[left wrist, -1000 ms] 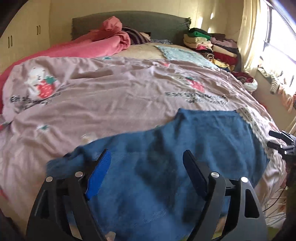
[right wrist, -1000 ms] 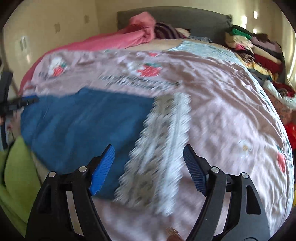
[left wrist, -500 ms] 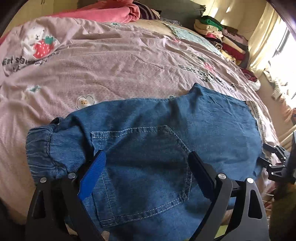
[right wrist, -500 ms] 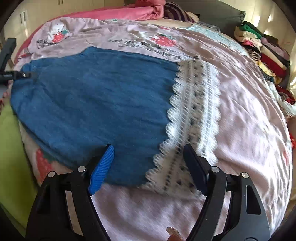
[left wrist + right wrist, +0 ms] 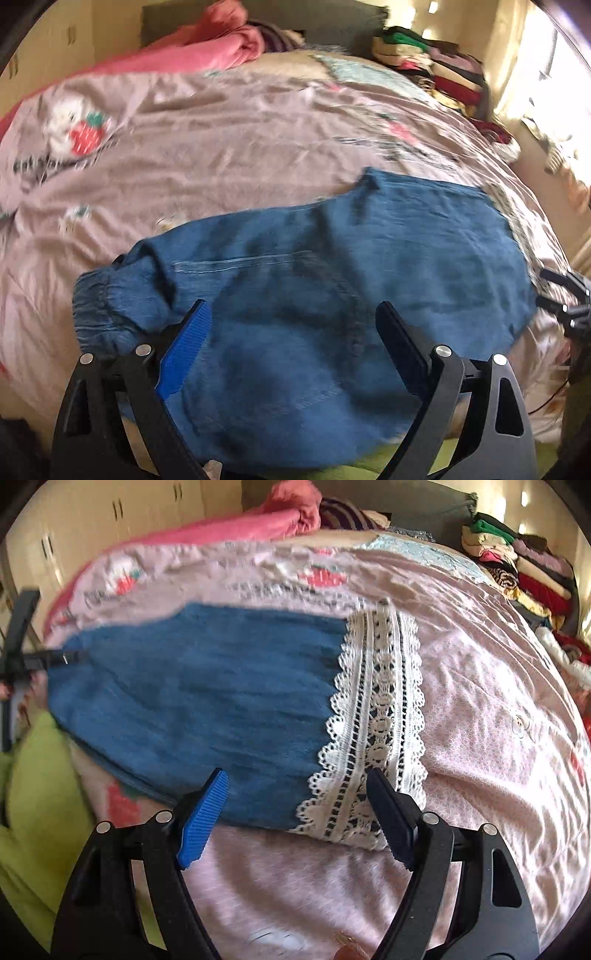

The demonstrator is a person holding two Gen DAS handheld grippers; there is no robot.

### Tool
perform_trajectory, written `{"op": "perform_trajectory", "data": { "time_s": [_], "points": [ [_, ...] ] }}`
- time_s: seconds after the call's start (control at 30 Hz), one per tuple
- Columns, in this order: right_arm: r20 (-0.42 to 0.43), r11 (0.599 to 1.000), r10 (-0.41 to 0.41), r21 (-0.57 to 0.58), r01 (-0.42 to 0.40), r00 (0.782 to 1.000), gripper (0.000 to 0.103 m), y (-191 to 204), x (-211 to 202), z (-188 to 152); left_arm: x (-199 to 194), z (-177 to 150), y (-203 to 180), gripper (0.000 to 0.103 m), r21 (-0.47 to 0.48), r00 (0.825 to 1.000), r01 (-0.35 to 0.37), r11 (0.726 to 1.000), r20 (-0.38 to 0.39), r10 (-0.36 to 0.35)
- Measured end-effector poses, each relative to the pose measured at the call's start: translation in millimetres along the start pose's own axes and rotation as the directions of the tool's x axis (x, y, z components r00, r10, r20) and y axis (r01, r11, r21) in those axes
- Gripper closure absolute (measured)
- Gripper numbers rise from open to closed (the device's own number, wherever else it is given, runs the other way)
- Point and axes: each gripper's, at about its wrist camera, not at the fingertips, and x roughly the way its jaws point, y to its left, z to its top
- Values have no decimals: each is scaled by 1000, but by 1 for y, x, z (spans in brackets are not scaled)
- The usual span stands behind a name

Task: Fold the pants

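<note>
Blue denim pants [image 5: 314,295] lie flat across the near side of the bed. Their elastic waistband [image 5: 96,306] is at the left and a white lace hem [image 5: 376,720] at the right. My left gripper [image 5: 291,306] hovers open over the seat of the pants, near the waistband, with nothing pinched. My right gripper [image 5: 297,775] stands open over the near corner of the lace hem, its pads apart from the cloth. Each gripper shows at the edge of the other's view: the right gripper [image 5: 565,299] and the left gripper [image 5: 40,657].
A pink strawberry-print cover [image 5: 221,147] spreads over the bed. A pink blanket [image 5: 207,51] is bunched at the headboard. A stack of folded clothes [image 5: 517,561] sits at the far right. A lime-green cloth [image 5: 37,794] hangs at the bed's near edge.
The left jaws stand wider than a second ago, and the waistband has come into its view. The right gripper has drawn closer to the lace hem's near corner.
</note>
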Motion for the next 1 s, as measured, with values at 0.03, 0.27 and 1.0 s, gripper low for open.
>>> {"op": "perform_trajectory", "data": {
  "time_s": [0.03, 0.27, 1.0],
  "points": [
    [19, 1000, 15, -1, -15, 1000, 33, 3, -4, 2, -4, 0, -7, 13, 16, 1000, 1, 1000, 8, -1],
    [24, 993, 89, -80, -86, 996, 32, 43, 7, 17, 8, -12, -75, 13, 208, 998, -1, 978, -55, 13],
    [33, 997, 57, 49, -58, 998, 23, 27, -10, 12, -16, -18, -78, 5, 173, 992, 126, 977, -18, -125]
  ]
}}
